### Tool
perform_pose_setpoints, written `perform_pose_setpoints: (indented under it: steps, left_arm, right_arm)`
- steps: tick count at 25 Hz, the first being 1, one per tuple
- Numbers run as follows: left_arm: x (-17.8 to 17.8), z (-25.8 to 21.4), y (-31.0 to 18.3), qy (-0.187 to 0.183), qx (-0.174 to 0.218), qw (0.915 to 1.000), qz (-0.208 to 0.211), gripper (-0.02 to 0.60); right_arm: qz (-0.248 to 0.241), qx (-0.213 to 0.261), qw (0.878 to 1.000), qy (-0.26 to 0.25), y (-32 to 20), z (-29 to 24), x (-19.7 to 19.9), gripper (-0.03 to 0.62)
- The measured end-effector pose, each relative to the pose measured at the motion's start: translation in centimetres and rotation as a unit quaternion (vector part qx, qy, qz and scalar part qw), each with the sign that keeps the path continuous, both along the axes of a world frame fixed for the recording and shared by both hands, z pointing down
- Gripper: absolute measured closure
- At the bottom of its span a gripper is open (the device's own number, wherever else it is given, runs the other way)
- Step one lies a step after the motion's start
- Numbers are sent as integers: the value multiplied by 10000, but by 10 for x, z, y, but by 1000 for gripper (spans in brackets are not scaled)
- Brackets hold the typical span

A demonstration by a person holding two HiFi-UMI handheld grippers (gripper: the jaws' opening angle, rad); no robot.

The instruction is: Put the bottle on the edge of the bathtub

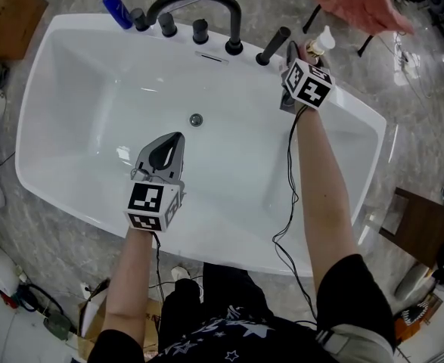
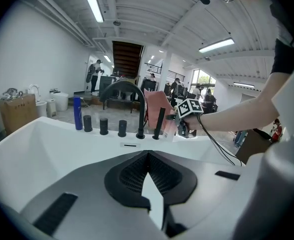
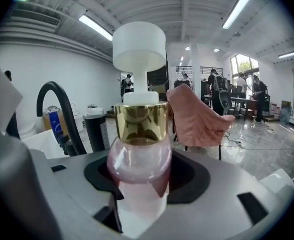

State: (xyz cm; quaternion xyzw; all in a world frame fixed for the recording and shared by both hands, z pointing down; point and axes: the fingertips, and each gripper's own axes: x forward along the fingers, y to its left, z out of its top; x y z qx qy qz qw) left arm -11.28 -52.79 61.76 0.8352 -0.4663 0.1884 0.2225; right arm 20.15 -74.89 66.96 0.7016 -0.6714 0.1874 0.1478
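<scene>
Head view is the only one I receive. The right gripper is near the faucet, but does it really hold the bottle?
Observer: Yes. In the right gripper view, the right gripper is shut on the body of the pink bottle, below its gold collar.
Operator: And the left gripper, is it carrying something?
Observer: No. The left gripper view shows the left gripper with its jaws together and nothing between them.
</scene>
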Motion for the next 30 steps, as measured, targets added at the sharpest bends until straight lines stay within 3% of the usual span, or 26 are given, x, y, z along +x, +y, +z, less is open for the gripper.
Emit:
perform_pose_setpoints:
  steps: [9,18,24,30]
  left_arm:
    - [-7,-28,19,49,71,10000,4,566]
    - [-25,-84,78,144,146,9997,127,566]
    - [-48,-117,125,272,234,9993,86,566]
    - [-67,-152,182,372,433,9979,304,566]
  right_arm:
    - [-54,-295,9996,8,39,-18,-5,359]
    - [-261,-269,9993,53,110,-83,-41,359]
    - [-275,-117,9994,-156,180,-128,-75,359]
    - [-445,108,9986,-266,265,-178,-116,361]
